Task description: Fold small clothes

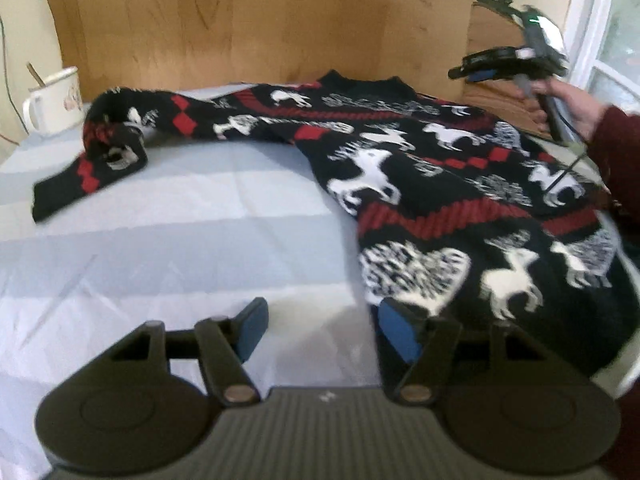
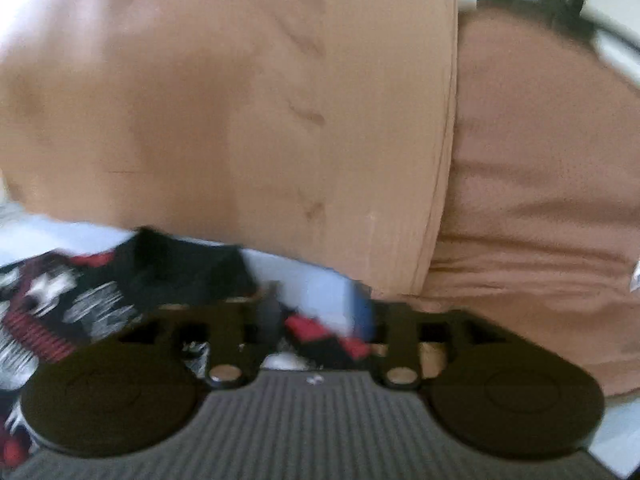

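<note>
The sweater (image 1: 460, 184) lies spread face-up on the pale blue cloth (image 1: 180, 240), collar toward the wooden headboard (image 1: 224, 20), body running down the right half of the left wrist view, hem nearest the camera. 1 sleeve (image 1: 132, 136) stretches out to the left and doubles back on itself near its cuff, close to the white mug (image 1: 54, 100) at the far left edge but apart from it. No fold has gone into the body yet, so this reads as the opening step: getting a grip before the first fold. The left gripper (image 1: 324, 330) sits low at the hem's left corner, jaws wide apart and holding nothing; its right blue pad (image 1: 398, 334) is right at the edge of the knit, while the left pad is over bare cloth. The right gripper (image 1: 476, 74) is up in the air by the sweater's far right shoulder, held in the person's hand (image 1: 576, 104), and in its own blurred view the jaws stand parted with a strip of red and black knit showing between them; whether they actually grip any fabric cannot be told. Next call, as a judgement: the left jaws need to slide onto the hem corner and close, the right must come down to the shoulder, then both carry that side across, and the crumpled sleeve wants straightening first.
</note>
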The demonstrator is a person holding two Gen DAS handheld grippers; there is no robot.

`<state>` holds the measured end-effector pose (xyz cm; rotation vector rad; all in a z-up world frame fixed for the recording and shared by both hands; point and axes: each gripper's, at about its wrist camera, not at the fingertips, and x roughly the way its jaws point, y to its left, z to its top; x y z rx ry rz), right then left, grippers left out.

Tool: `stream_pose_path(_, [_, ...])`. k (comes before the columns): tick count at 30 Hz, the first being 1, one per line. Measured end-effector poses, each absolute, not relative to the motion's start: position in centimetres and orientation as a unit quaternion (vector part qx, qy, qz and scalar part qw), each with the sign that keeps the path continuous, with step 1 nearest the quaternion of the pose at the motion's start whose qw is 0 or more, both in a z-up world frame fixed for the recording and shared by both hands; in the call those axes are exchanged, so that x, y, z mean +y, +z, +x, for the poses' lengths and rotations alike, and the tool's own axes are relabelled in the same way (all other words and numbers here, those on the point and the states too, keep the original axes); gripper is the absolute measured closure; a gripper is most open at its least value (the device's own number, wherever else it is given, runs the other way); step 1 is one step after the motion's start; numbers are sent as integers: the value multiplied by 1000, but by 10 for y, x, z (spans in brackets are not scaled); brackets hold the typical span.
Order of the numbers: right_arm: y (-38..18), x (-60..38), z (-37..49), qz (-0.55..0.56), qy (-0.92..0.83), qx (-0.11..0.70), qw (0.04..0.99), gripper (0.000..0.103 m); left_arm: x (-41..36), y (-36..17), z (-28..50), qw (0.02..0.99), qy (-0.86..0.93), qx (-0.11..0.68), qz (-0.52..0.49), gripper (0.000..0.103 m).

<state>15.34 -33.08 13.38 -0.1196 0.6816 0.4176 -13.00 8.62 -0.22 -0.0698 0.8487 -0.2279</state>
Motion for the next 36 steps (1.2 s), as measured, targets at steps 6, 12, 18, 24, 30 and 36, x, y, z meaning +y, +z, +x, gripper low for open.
stream_pose_path(6, [138,-369,50,-1,259,309,915,35,91,-4,-145,883,-162,425,-114,43])
stream_pose_path(12, [93,-414,-30,110,275,366,882,28,70,-9,-157,892,-164,412,-90,92])
stream_pose_path(18, [74,-427,-102,159,276,397,861,31,87,32,-196,914,-140,372,-81,94])
stream_pose_path(24, [72,-408,-136,151,314,389,853,30,85,52,-257,926,-88,365,-40,98])
stream_pose_path(30, [72,-417,-139,175,297,390,854,31,95,27,-246,909,-62,400,-96,54])
stream_pose_path(36, [64,-424,-160,188,287,380,859,31,111,16,-220,891,-87,407,-178,32])
